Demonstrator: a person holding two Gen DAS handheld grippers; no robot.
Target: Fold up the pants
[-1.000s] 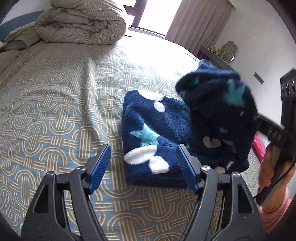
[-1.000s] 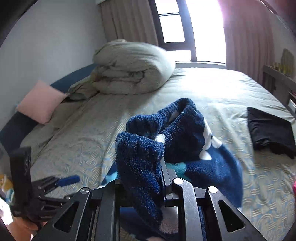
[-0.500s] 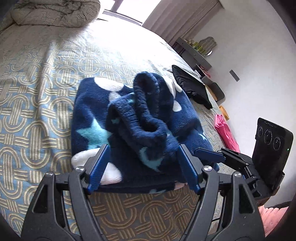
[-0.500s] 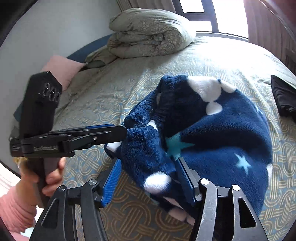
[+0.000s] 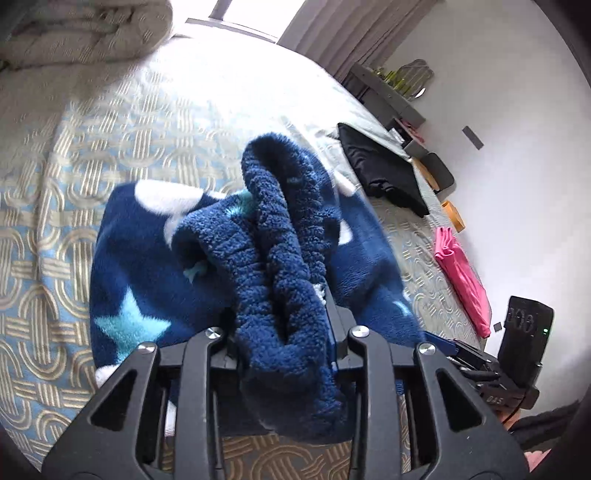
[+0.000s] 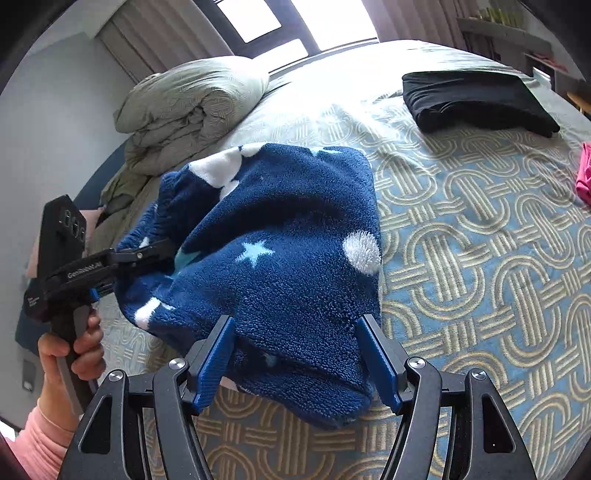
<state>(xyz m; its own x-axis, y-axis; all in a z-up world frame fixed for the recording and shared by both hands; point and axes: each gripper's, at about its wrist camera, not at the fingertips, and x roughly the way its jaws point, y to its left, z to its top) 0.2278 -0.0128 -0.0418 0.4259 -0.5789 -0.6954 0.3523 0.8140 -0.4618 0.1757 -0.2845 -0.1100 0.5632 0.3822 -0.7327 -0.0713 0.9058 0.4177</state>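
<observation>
On the woven-patterned bedspread [image 6: 480, 236], fluffy navy fleece pants [image 6: 288, 258], starred, bunched

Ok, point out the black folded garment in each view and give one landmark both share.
Left wrist: black folded garment lies upper right, beyond the blue fleece pants.
Right wrist: it lies upper right, near the bed's far edge.
Shared landmark: the rolled duvet, upper left in both.

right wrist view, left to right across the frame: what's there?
Hand holding the left gripper → navy fleece pants → black folded garment → pink garment at the right edge. The rolled duvet overlaps the pants' span, so it is left out.
</observation>
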